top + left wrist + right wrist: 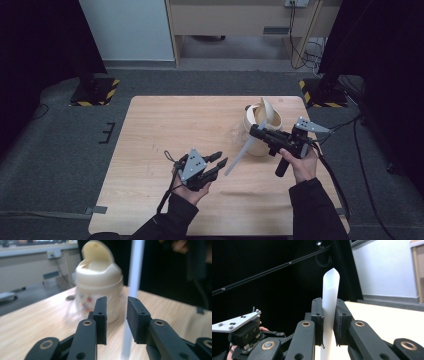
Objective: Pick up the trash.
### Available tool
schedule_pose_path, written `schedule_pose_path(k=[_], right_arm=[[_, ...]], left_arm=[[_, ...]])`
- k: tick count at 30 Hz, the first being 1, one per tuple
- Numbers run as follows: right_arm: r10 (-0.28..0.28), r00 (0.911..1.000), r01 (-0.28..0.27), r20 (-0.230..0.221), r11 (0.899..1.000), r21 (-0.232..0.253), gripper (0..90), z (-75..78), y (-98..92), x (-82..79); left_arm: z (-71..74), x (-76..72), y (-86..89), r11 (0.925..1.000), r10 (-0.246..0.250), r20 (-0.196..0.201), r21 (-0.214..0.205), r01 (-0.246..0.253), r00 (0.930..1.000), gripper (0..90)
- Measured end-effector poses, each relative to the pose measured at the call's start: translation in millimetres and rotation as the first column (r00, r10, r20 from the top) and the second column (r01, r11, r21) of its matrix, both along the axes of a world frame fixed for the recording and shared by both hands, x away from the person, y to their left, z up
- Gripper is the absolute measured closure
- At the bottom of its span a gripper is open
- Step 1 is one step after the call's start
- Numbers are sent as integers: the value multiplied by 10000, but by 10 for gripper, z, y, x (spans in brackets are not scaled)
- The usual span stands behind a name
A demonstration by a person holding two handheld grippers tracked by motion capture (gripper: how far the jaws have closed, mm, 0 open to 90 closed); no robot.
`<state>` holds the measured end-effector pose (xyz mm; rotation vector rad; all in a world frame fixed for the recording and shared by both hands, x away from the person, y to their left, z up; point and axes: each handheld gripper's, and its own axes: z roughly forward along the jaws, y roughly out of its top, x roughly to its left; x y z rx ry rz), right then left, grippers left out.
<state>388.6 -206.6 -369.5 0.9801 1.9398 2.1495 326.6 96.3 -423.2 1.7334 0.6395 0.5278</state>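
A long white translucent straw [242, 152] slants down to the left above the wooden table [165, 120]. My right gripper [254, 131] is shut on its upper part; in the right gripper view the pads [318, 315] press the straw [330, 287] from both sides, and its cut tip rises above them. My left gripper [220, 160] is at the straw's lower end. In the left gripper view the jaws [117, 315] stand apart, and the straw [136, 270] passes between them close to the right pad, with a gap to the left pad. A cream swing-lid bin [260, 122] stands behind.
The bin [98, 277] has its lid tipped up and a clear plastic bag crumpled against its side. The left gripper's grey plate [235, 322] appears low in the right gripper view. Dark stands and cables sit on the floor beyond the table's far corners.
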Motion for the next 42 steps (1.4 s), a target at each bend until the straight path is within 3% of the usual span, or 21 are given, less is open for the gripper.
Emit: schedule_pose_path(k=[4, 8, 10, 11, 15, 17, 18, 22, 23, 24, 25, 26, 27, 28, 29, 30, 33, 36, 37, 39, 42], right_arm=[[-378, 9988, 381, 311, 9992, -87, 805, 55, -115, -10], [-855, 9944, 855, 625, 9963, 29, 805, 125, -262, -24], [-1098, 9910, 1096, 767, 9940, 68, 805, 157, -334, -33], [-1334, 9871, 1330, 887, 9911, 111, 805, 192, -405, -46], [-1729, 9781, 1715, 1156, 9849, 223, 805, 244, -509, -61], [-2150, 9663, 2118, 1417, 9766, 374, 805, 295, -606, -70], [-2150, 9663, 2118, 1417, 9766, 374, 805, 295, -606, -70], [-2792, 9435, 2766, 1784, 9602, 401, 805, 370, -754, -86], [-3168, 9273, 3165, 1996, 9480, 338, 806, 404, -839, -93], [-3168, 9273, 3165, 1996, 9480, 338, 806, 404, -839, -93], [-3465, 9138, 3464, 2120, 9373, 390, 805, 427, -911, -94], [-3465, 9138, 3464, 2120, 9373, 390, 805, 427, -911, -94], [-3588, 9079, 3589, 2169, 9325, 404, 805, 434, -936, -96], [-3948, 8894, 3960, 2302, 9172, 431, 806, 451, -1002, -101], [-3948, 8894, 3960, 2302, 9172, 431, 806, 451, -1002, -101], [-4045, 8835, 4063, 2363, 9127, 432, 805, 455, -1022, -101], [-4420, 8608, 4465, 2523, 8938, 421, 805, 477, -1089, -93], [-4685, 8436, 4734, 2624, 8795, 482, 805, 503, -1133, -75], [-4897, 8291, 4930, 2699, 8679, 604, 806, 521, -1157, -61], [-4971, 8240, 4986, 2719, 8641, 686, 806, 526, -1166, -53], [-5280, 8048, 5247, 2712, 8464, 906, 806, 537, -1201, -27]], left_arm=[[-82, -16, 364, 9978, 475, -508, 478, -451, 9976, 622], [-202, -50, 763, 9894, 1265, -1095, 855, -1174, 9859, 560], [-289, -53, 963, 9822, 1677, -1469, 1093, -1525, 9748, 516], [-335, -45, 1043, 9779, 1855, -1703, 1284, -1648, 9678, 454], [-521, 8, 1288, 9607, 2508, -2380, 1800, -2112, 9383, 399], [-576, 42, 1341, 9550, 2688, -2503, 1948, -2236, 9301, 351], [-603, 60, 1361, 9532, 2749, -2542, 1984, -2282, 9272, 351], [-720, 130, 1390, 9471, 2876, -2827, 2258, -2279, 9151, 299], [-742, 152, 1396, 9447, 2922, -2905, 2360, -2277, 9112, 278], [-750, 163, 1397, 9438, 2952, -2923, 2373, -2301, 9096, 278], [-758, 180, 1400, 9433, 2973, -2941, 2373, -2320, 9084, 266], [-761, 186, 1399, 9433, 2981, -2958, 2365, -2328, 9075, 266], [-761, 192, 1399, 9426, 2995, -2961, 2392, -2331, 9070, 265], [-761, 192, 1396, 9432, 2981, -2968, 2379, -2320, 9072, 256], [-761, 191, 1394, 9437, 2966, -2970, 2366, -2310, 9076, 256], [-762, 193, 1392, 9449, 2922, -2973, 2367, -2263, 9090, 255], [-770, 204, 1386, 9462, 2884, -3037, 2355, -2217, 9081, 248], [-774, 211, 1381, 9471, 2835, -3068, 2382, -2151, 9086, 245], [-774, 211, 1379, 9476, 2807, -3074, 2393, -2116, 9093, 243], [-776, 211, 1376, 9477, 2785, -3077, 2418, -2083, 9098, 243], [-774, 214, 1377, 9473, 2792, -3082, 2436, -2083, 9094, 243]])
